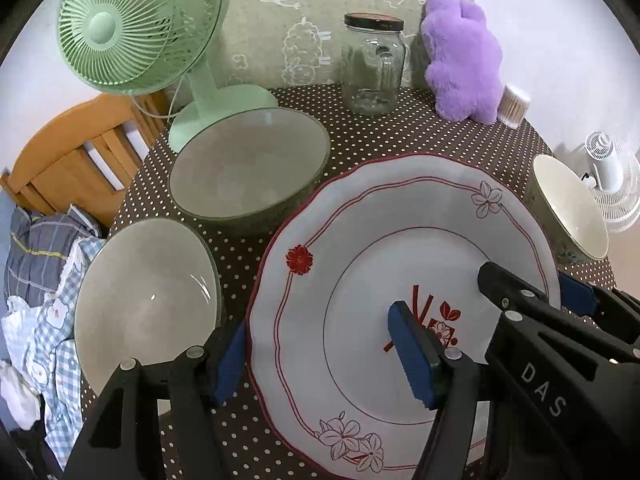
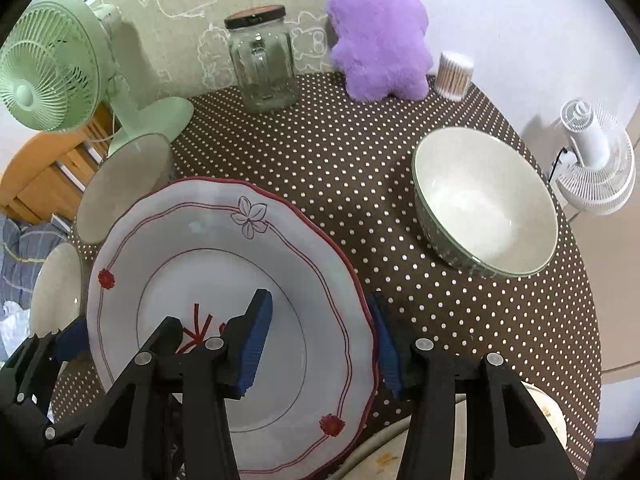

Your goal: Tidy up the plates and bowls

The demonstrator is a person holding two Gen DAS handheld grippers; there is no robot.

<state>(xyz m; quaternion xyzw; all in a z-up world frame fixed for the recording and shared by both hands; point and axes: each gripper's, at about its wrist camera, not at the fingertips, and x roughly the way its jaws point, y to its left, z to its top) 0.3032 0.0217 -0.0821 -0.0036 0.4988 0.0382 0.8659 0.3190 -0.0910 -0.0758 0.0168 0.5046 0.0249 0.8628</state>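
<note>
I'm working the big scalloped plate (image 1: 404,304), red-rimmed, sitting flat on the dotted tabletop (image 2: 400,184) near the front edge. Left claw (image 1: 320,356) is straddling the plate's left rim: one blue pad outside the rim, the other over the plate face, jaws wide, not clamped on anything. Right claw (image 2: 320,344) is mirroring that on the right rim, also spread, holding nothing. I can't tell whether the outer pads are touching the rim or just beside it. My read: I'm setting up a two-sided pinch to lift it. To do it well I'm keeping both claws level, getting the outer pads under the rim lip before closing, and closing both together so the plate isn't skating sideways. Clearance is tight on the left: small bowl (image 1: 148,300) is just beside that rim, larger bowl (image 1: 250,164) behind it, so I'm lifting straight up first. Third bowl (image 2: 486,200) is sitting well apart on the right, and another dish edge (image 2: 384,452) is showing near the front, likely the stacking target.
</note>
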